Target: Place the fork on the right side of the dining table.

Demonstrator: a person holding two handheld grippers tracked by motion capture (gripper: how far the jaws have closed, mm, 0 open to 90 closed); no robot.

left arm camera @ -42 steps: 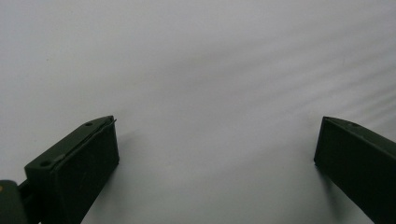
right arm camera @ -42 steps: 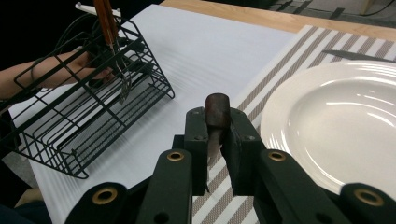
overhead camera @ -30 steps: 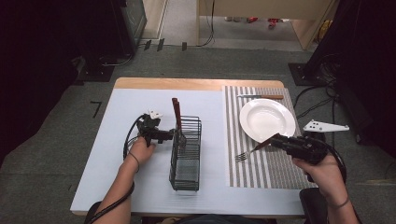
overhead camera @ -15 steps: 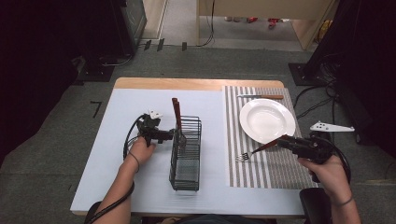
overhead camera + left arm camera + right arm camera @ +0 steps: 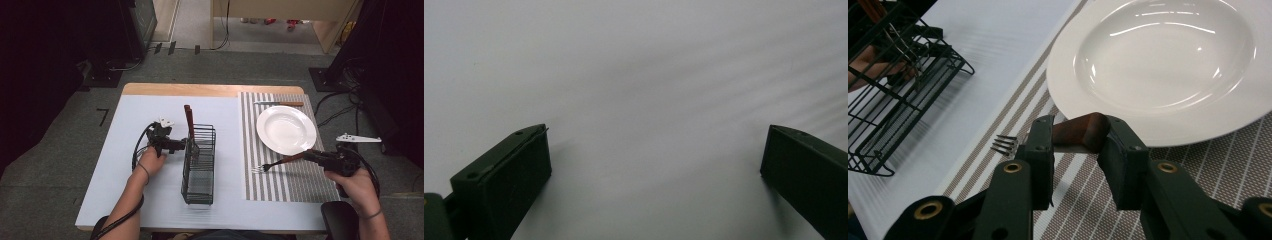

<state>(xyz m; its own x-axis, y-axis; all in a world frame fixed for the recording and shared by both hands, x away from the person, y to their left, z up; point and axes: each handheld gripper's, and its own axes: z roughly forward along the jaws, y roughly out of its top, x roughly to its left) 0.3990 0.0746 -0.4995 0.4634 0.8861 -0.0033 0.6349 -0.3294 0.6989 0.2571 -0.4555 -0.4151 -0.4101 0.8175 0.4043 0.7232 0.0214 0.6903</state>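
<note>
While the right gripper (image 5: 1075, 145) stays out of the text's guesswork, its two black jaws are plainly clamped on the brown wooden handle end of a steel-tined fork (image 5: 280, 162), which hangs low over the grey-and-white striped placemat (image 5: 295, 187), just off the near rim of the round white ceramic plate (image 5: 286, 129). The fork's long axis runs from the gripper at the mat's right edge toward the mat's left edge, tines leading and angled slightly down, so the whole fork lies ahead of the jaws and to the left in the high view. The right hand is plainly the nearer one. Across the white table (image 5: 150, 200), the left gripper (image 5: 175, 145) rests beside the left wall of the black wire basket (image 5: 199, 172), jaws standing apart with nothing between them, a brown-handled utensil (image 5: 189, 125) upright in the basket. Judged from this, setting the fork down left of the plate turns on keeping that axis square to the mat's near edge.
</note>
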